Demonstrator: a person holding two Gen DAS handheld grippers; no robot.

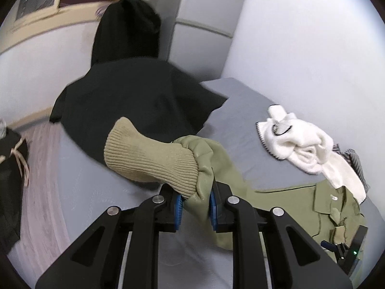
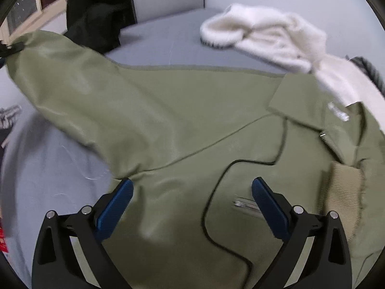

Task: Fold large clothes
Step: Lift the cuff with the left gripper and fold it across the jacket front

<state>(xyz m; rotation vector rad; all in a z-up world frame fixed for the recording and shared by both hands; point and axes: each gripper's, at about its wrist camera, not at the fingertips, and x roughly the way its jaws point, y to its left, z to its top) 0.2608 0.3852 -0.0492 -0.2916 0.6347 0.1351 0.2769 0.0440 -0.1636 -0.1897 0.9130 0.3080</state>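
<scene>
An olive green jacket [image 2: 182, 125] lies spread on the grey bed [image 2: 168, 38], collar [image 2: 303, 101] to the right. My left gripper [image 1: 195, 204] is shut on the end of its left sleeve, just behind the ribbed tan cuff [image 1: 149, 154], and holds it lifted above the bed. In the right wrist view that raised sleeve [image 2: 62, 72] stretches up to the far left. My right gripper [image 2: 192, 200] hangs open over the jacket's chest, blue pads [image 2: 115, 207] wide apart with nothing pinched. The other tan cuff [image 2: 344, 192] lies folded onto the jacket at the right.
A black hooded garment [image 1: 130, 91] lies on the bed beyond the lifted sleeve. A white fluffy garment [image 1: 300, 144] sits near the jacket's collar, with a grey knit piece [image 1: 356, 161] beside it. Grey walls [image 1: 300, 36] close in the bed's far corner. A dark item with a tan cord [image 1: 14, 159] sits at the left.
</scene>
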